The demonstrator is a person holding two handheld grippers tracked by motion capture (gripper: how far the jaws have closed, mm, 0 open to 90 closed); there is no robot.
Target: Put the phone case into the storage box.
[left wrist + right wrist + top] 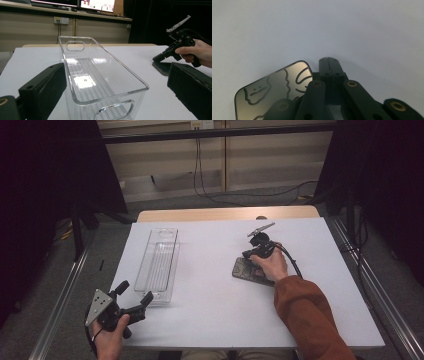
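At the near left corner of the table (210,320), the left gripper (134,296) rests in the person's hand with its jaws spread wide, the near end of the clear tray (159,262) between them, not clamped. Over to the right, the right gripper (248,254) has its jaws pressed together, empty, tips low over the table at the far edge of a dark patterned card (246,269) lying flat there.

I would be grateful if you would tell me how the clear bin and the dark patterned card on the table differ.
The clear bin is see-through plastic; the dark patterned card is opaque and glossy, with line drawings. The bin is a long, walled container with handle cutouts; the card is flat, with rounded corners. The bin sits before the open left gripper; the card lies by the shut right gripper. Both rest on the white table.
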